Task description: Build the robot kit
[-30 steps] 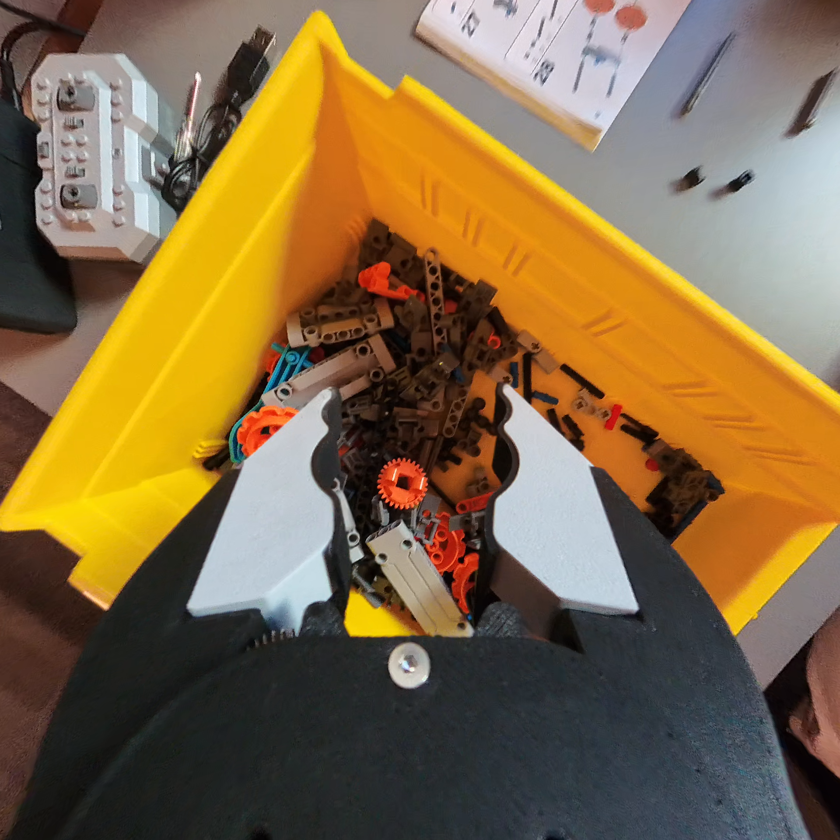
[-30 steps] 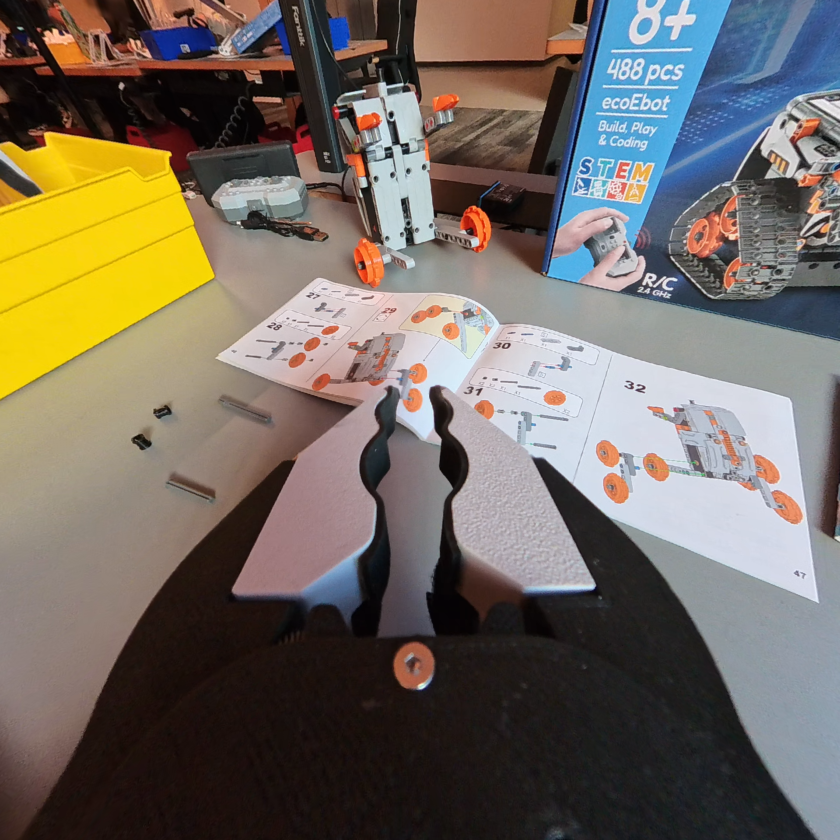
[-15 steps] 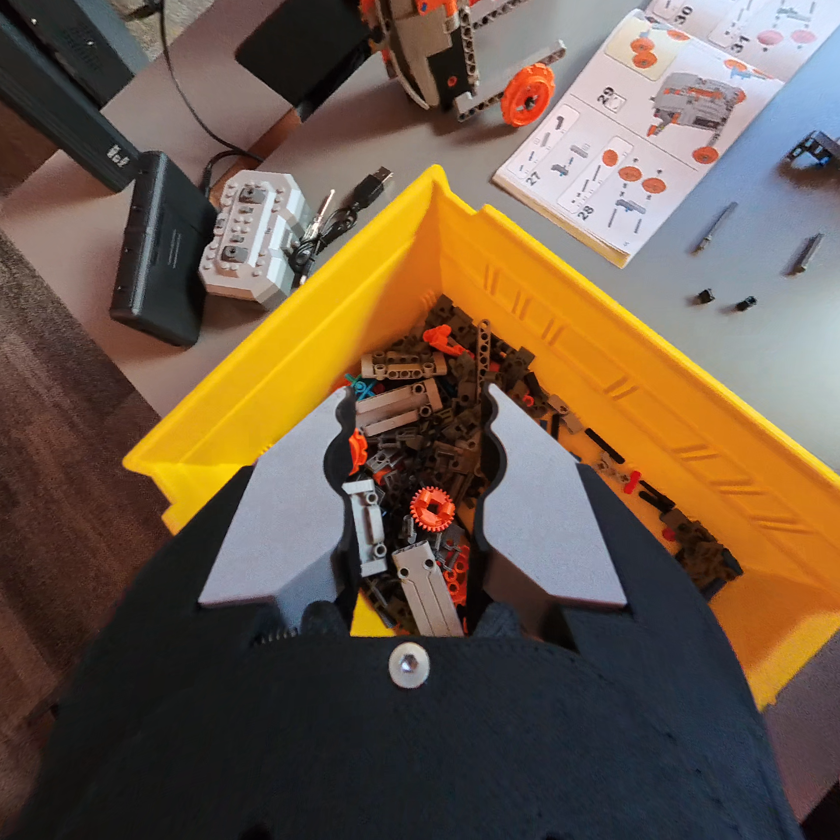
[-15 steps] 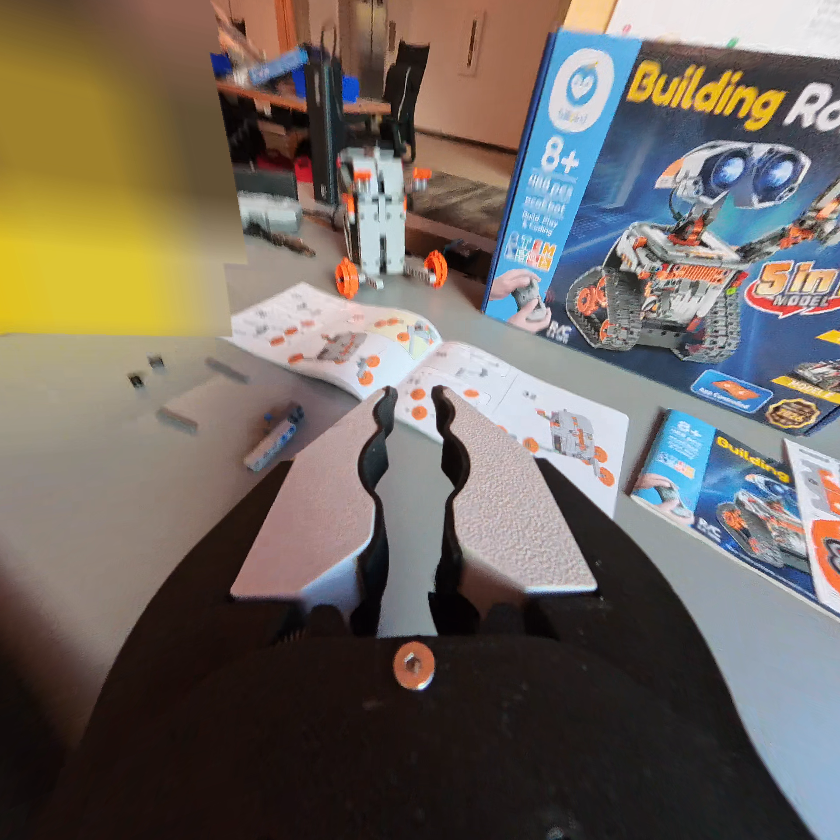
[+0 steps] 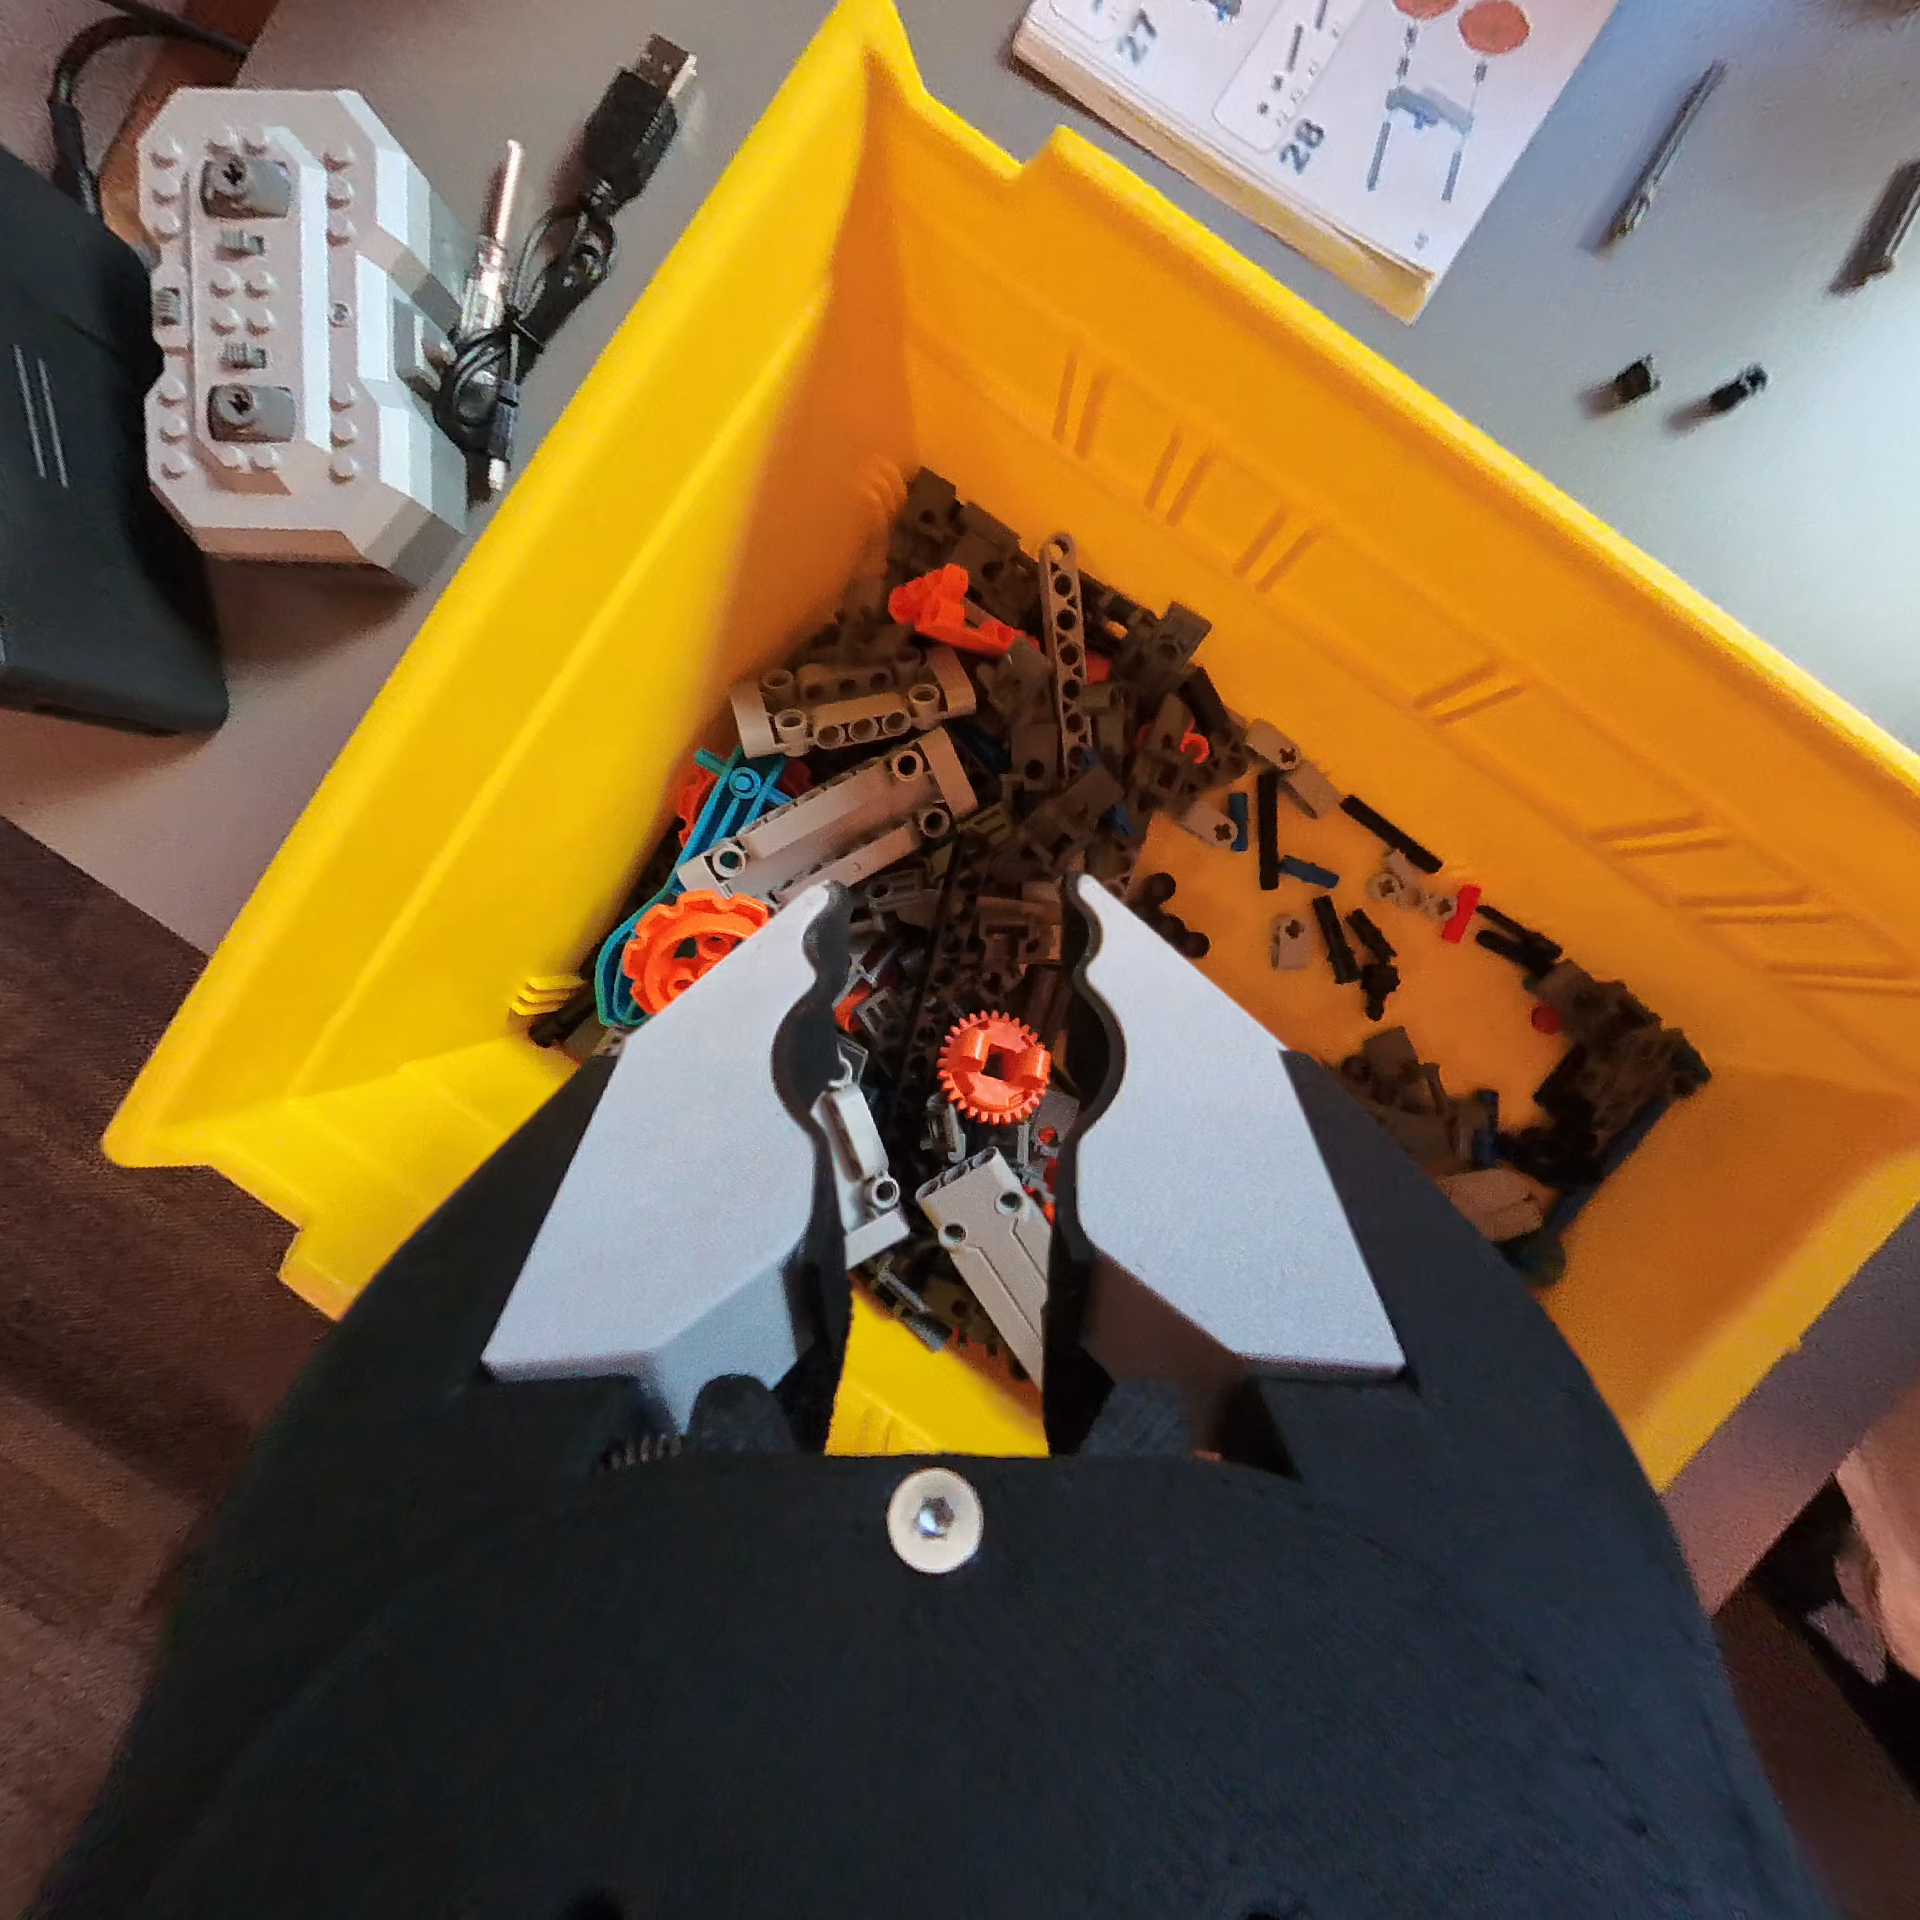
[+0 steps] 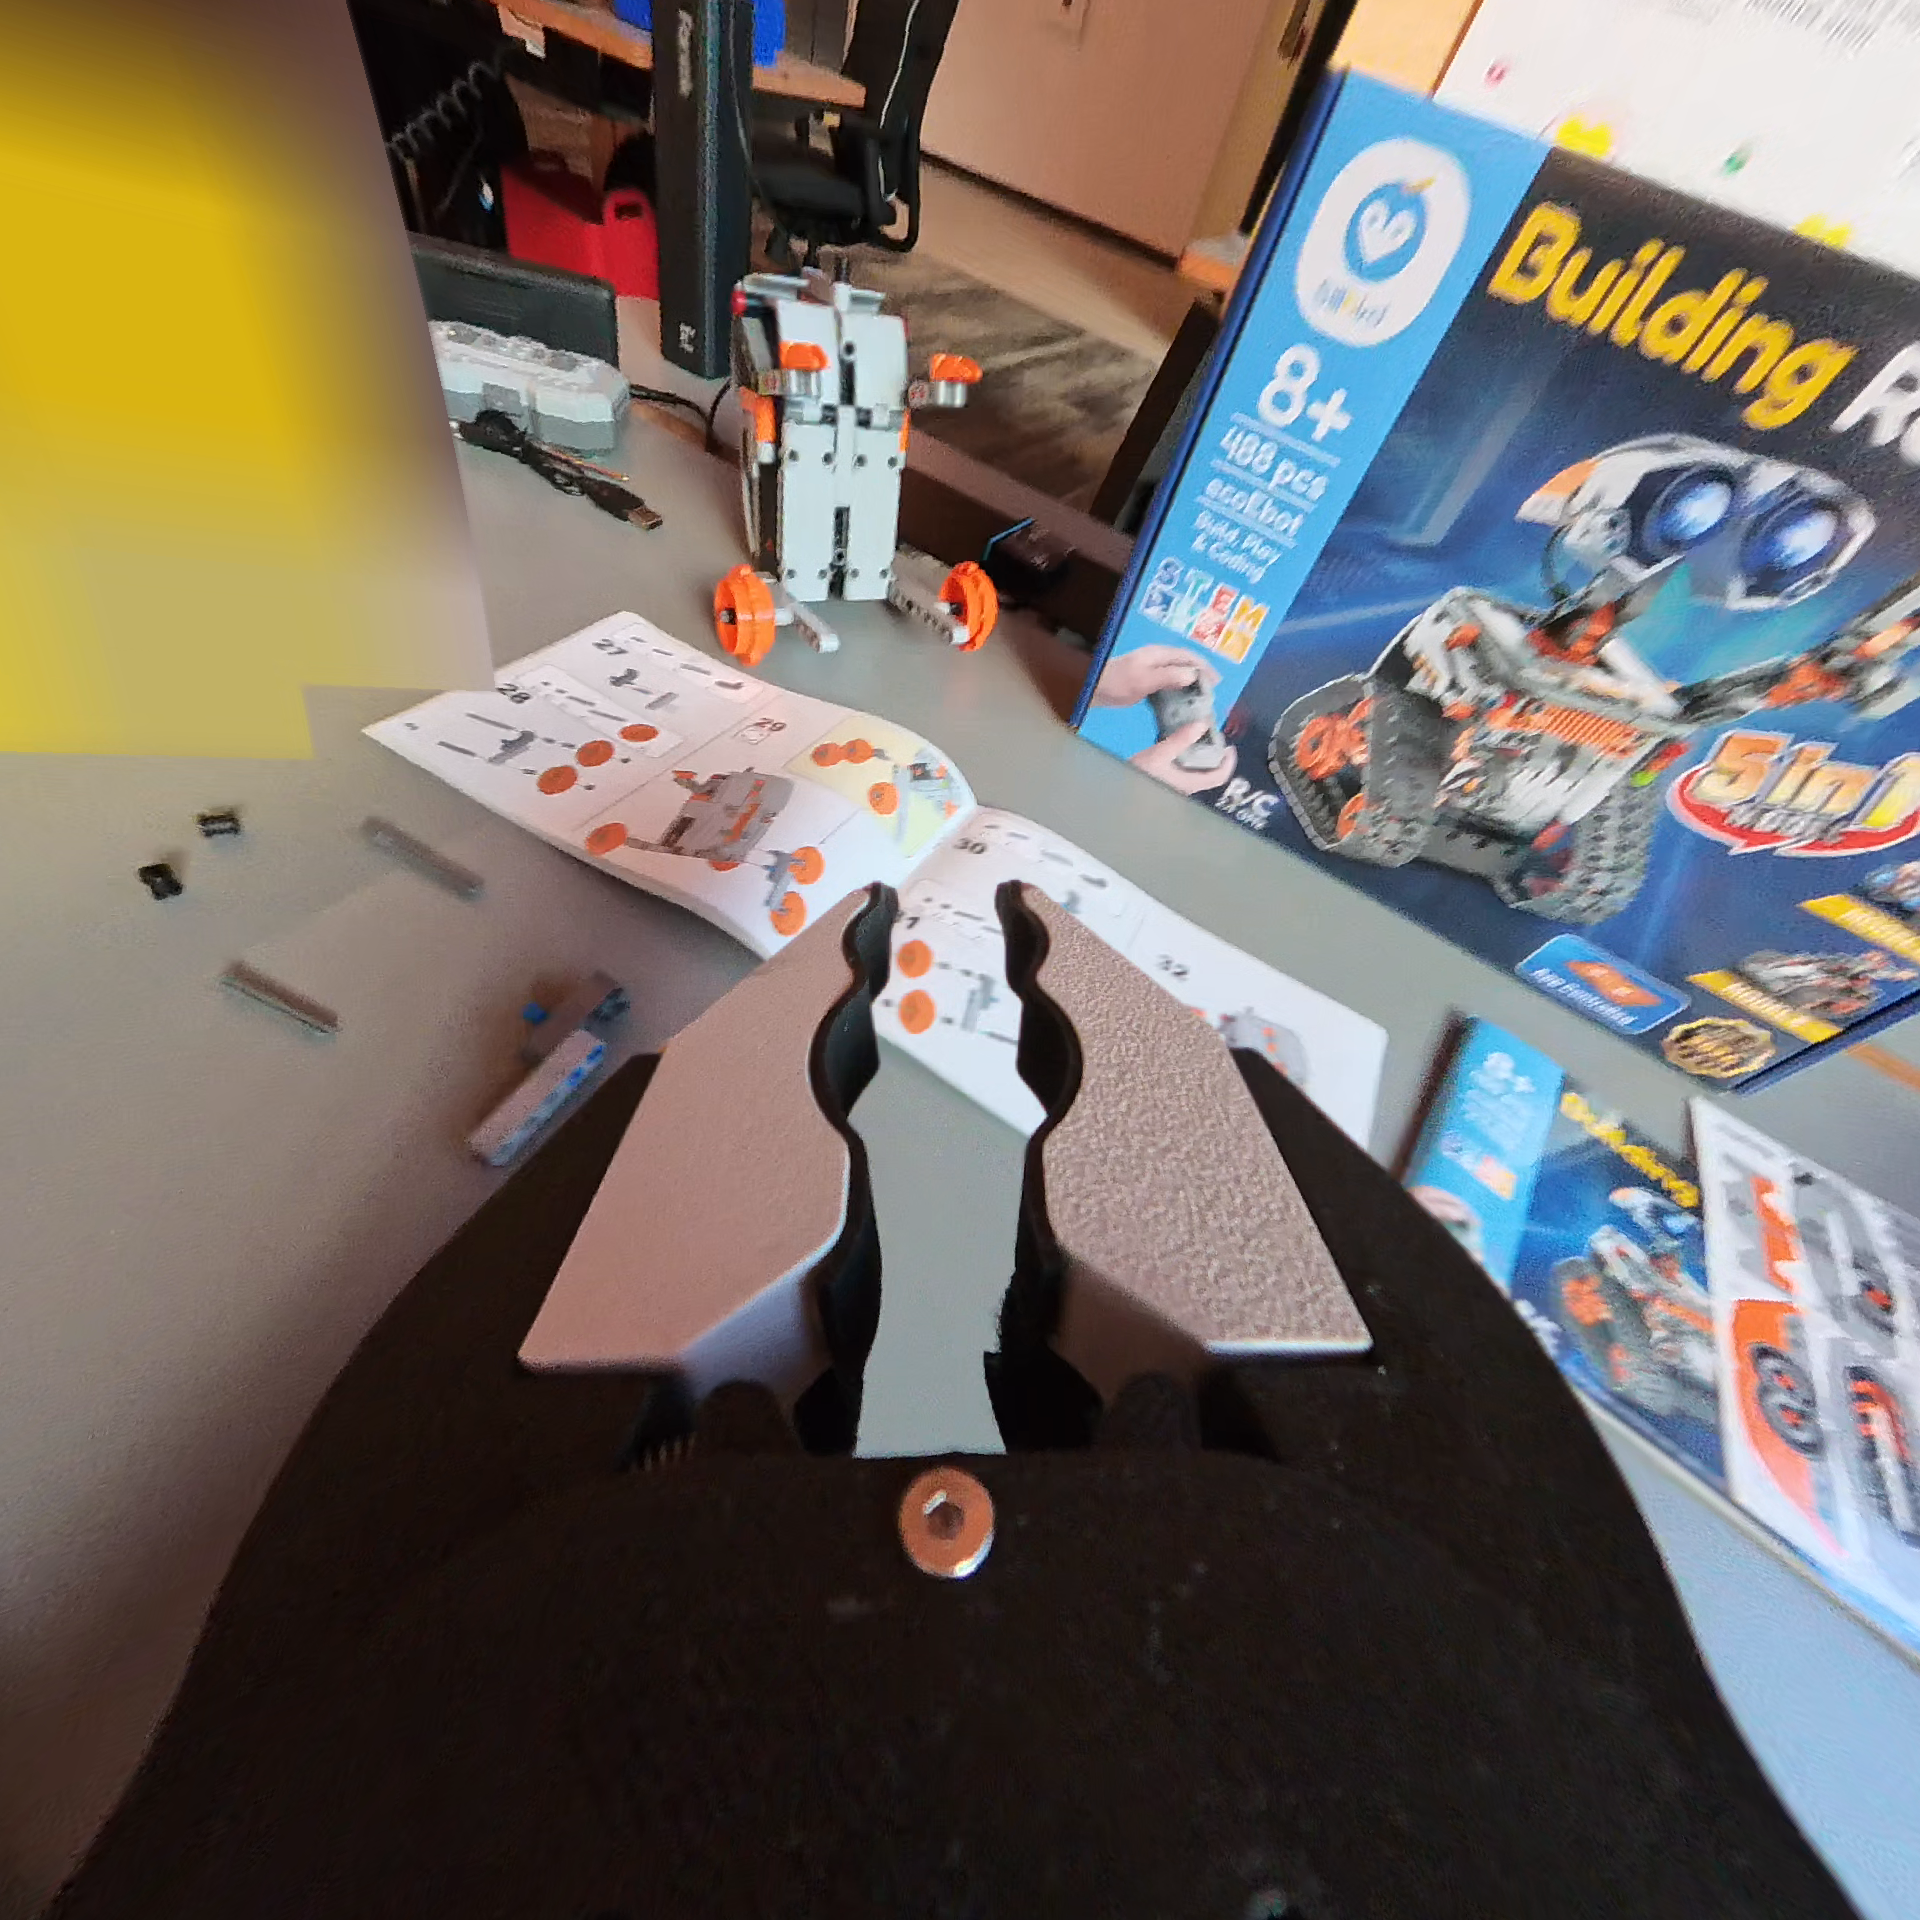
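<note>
My left gripper hangs open and empty over a yellow bin full of loose building parts. An orange gear and grey beams lie between and just under its fingers; it touches none that I can see. My right gripper floats above the grey table with its jaws a narrow gap apart and nothing between them. It points at an open instruction booklet. A small grey and blue piece lies on the table left of its fingers.
A partly built white and orange robot stands behind the booklet, and a big blue product box stands to the right. Two grey axles and two black pins lie on the table. A grey remote, cable and black device sit beside the bin. One gripper's finger ends stand about 40 cm off the other's.
My left gripper rose away from the bin, then came back down close over the parts, and its jaws narrowed. My right gripper drew back from the booklet and turned right, gap unchanged.
</note>
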